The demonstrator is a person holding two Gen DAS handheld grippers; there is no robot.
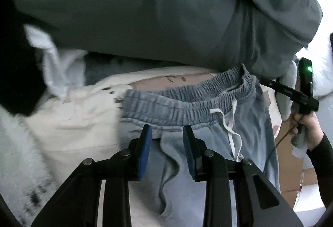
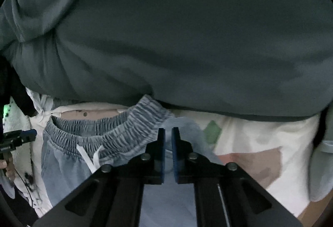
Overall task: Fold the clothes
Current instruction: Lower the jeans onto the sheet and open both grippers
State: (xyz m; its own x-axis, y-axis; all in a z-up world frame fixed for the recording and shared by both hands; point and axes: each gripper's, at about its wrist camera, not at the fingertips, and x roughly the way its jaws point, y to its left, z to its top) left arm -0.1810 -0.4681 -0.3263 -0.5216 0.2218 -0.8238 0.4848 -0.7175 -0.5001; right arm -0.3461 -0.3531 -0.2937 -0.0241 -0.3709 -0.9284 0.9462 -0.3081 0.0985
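Note:
Light blue sweatpants point(image 1: 208, 143) lie flat, their gathered waistband point(image 1: 177, 106) and white drawstring point(image 1: 231, 133) facing up. My left gripper point(image 1: 166, 131) hovers just below the waistband, open, its blue pads apart over a loose fold of the pants. My right gripper point(image 2: 168, 131) is shut, pads almost touching, over the pale blue cloth at the right end of the waistband point(image 2: 124, 129). Whether it pinches cloth I cannot tell. In the left wrist view the right gripper point(image 1: 268, 82) points at that waistband end, held by a hand point(image 1: 310, 129). The left gripper point(image 2: 29, 135) shows at the far left edge.
A big dark grey-green garment point(image 1: 145, 8) fills the upper half of both views point(image 2: 187, 39). Under the pants lies a cream cloth point(image 1: 72, 123) with printed patches point(image 2: 249, 160). A white fluffy cloth point(image 1: 18, 143) sits left, and cardboard point(image 1: 291, 175) right.

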